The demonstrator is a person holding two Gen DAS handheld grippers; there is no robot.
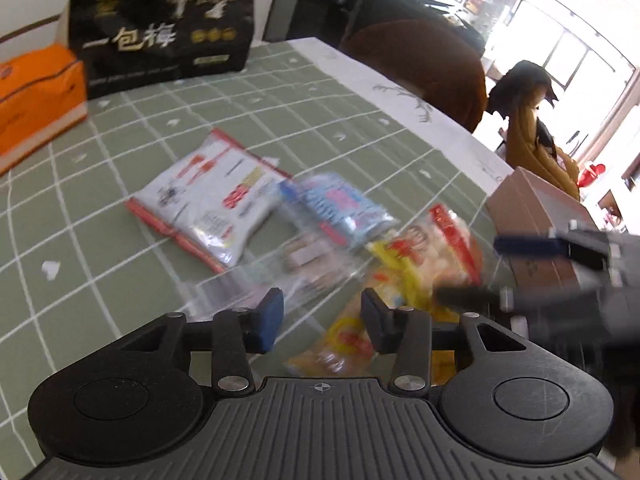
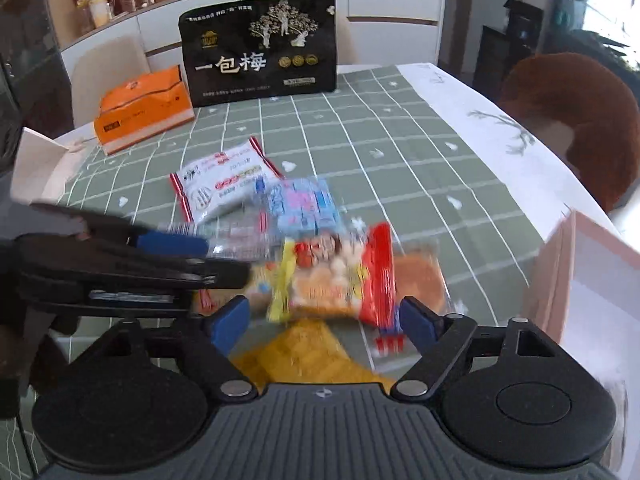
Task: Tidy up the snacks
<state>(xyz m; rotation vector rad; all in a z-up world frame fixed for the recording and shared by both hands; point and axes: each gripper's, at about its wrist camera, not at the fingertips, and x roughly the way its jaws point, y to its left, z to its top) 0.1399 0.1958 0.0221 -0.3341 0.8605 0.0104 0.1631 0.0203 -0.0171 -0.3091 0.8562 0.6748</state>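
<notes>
Several snack packets lie in a loose pile on the green checked tablecloth [image 1: 120,168]. A white packet with red edges [image 1: 208,204] [image 2: 220,186] lies farthest. A blue and pink packet [image 1: 340,208] [image 2: 304,204] overlaps it. A clear packet [image 1: 304,260] lies beside them. A red and yellow packet [image 1: 432,256] [image 2: 340,276] lies nearest, over an orange one [image 2: 420,276]. My left gripper [image 1: 322,320] [image 2: 224,258] is open, just above the pile's near edge. My right gripper [image 2: 324,320] [image 1: 468,268] is open around the red and yellow packet's near end. The view is blurred.
A large black snack bag [image 1: 164,24] [image 2: 260,52] stands at the table's far side beside an orange tissue box [image 1: 36,100] [image 2: 144,108]. A cardboard box [image 1: 536,216] [image 2: 592,280] stands to the right. A white box [image 2: 40,164] sits left. A brown chair [image 1: 424,64] is beyond the table edge.
</notes>
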